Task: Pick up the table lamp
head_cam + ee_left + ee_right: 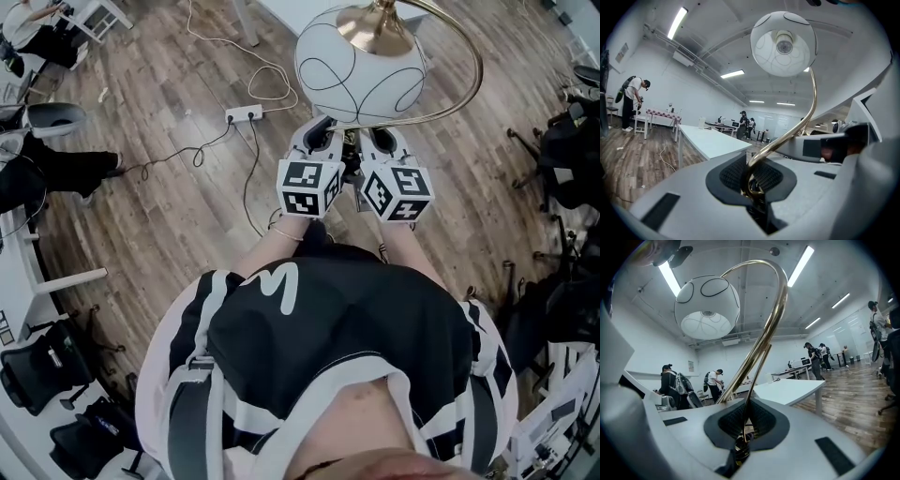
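The table lamp is off the floor, carried between both grippers. Its white globe shade (pixel 361 80) with black line pattern hangs above them, on a curved brass stem (pixel 472 84). My left gripper (pixel 323 133) is shut on the brass stem (pixel 807 112) near its lower end, the pads (pixel 733 176) pressing on it; the shade (pixel 783 44) shows from below. My right gripper (pixel 380 136) sits right beside the left and is shut on the stem (pixel 764 333), with a thin rod running down between its pads (pixel 761 420). The lamp's base is hidden.
A wooden floor lies below, with a white power strip (pixel 244 114) and trailing cables. Black office chairs stand at the lower left (pixel 37 370) and right (pixel 567 141). A long white table (pixel 710 140) lies ahead; several people stand in the background.
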The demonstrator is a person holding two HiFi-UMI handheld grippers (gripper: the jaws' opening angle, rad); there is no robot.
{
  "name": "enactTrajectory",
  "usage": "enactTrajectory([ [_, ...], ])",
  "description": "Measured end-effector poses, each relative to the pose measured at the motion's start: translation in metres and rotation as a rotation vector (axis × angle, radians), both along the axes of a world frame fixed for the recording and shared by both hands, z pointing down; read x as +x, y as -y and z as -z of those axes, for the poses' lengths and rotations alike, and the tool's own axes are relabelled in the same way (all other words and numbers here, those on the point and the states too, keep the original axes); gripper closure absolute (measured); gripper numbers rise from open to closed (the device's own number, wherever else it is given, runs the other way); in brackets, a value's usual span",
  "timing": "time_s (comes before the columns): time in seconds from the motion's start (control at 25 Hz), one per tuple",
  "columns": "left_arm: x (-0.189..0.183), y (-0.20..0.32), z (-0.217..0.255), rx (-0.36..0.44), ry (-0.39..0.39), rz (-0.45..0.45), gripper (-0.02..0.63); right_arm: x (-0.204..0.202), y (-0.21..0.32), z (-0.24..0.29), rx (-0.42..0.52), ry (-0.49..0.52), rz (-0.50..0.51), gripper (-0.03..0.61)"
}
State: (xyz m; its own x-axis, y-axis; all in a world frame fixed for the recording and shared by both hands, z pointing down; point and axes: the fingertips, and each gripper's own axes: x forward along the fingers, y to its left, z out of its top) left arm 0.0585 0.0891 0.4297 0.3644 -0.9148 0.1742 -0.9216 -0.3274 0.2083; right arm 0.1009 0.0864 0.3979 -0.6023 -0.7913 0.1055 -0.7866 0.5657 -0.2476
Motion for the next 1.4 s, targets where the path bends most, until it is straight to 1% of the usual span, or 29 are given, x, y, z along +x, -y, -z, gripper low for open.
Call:
enactTrajectory([
  [0.24,-0.009,-0.016,0.003,0.007,0.017,0.015,0.580,-0.008,-0.015,0.001,0.003,0.015,0.017,0.563],
  [0.44,-0.019,-0.027,-0.005,-0.005,0.006,0.038,0.580,-0.019,-0.027,-0.006,-0.019,0.008,0.040,0.563],
  [0.68,-0.013,-0.030,-0.004,-0.004,-0.014,0.039,0.580,-0.014,-0.030,-0.003,-0.003,-0.005,0.045,0.563],
  [0.84,-0.014,-0.033,0.000,0.007,-0.007,0.038,0.580,-0.015,-0.033,0.001,0.008,0.002,0.047,0.563],
  [1.4,-0.009,-0.032,0.000,0.005,0.003,0.038,0.580,-0.009,-0.032,0.000,0.005,0.012,0.052,0.563],
])
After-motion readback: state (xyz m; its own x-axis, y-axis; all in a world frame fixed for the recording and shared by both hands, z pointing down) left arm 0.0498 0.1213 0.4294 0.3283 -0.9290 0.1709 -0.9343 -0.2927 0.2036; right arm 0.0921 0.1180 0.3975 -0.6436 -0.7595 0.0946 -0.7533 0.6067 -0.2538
